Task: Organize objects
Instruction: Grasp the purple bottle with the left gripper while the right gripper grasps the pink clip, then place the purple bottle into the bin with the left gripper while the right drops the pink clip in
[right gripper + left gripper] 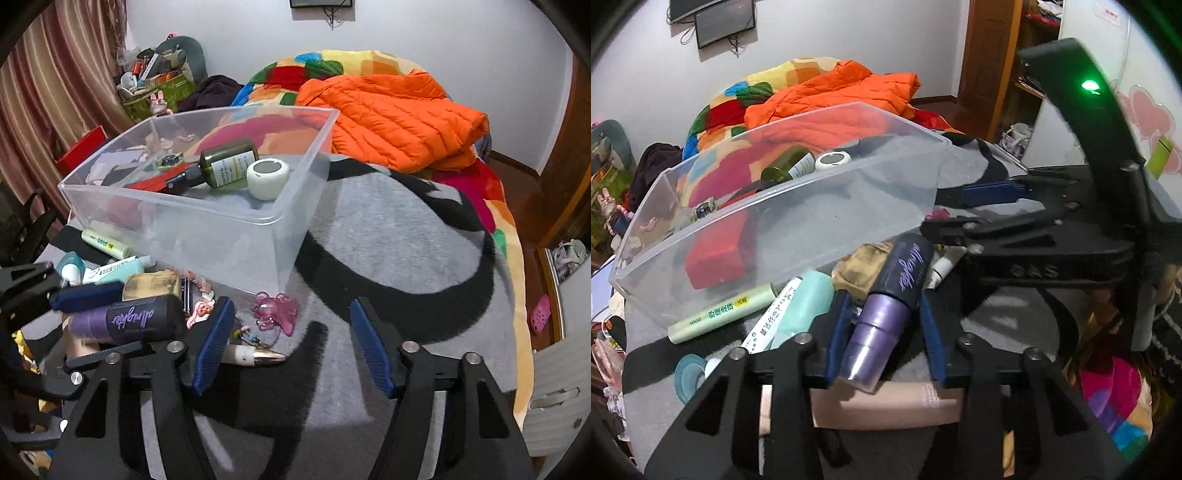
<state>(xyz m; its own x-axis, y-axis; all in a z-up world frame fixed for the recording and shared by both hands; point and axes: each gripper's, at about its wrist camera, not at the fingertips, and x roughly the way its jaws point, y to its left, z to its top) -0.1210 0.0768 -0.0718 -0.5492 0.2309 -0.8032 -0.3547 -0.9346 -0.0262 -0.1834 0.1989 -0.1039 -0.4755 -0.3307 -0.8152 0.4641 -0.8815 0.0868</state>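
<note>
Pick-up step: my left gripper [886, 332], pitched steeply down, has its blue pads pinched on the purple-and-black cylindrical spray bottle [882, 314]; it lies lengthwise betw the fingers. Next I reckon: lift, carry to the clear plastic bin [207, 206] just ahead. Right gripper [291, 347], also angled down, jaws abt half open, nothing gripped; pink translucent bear charm [275, 312] just fwd of its left finger.
</note>
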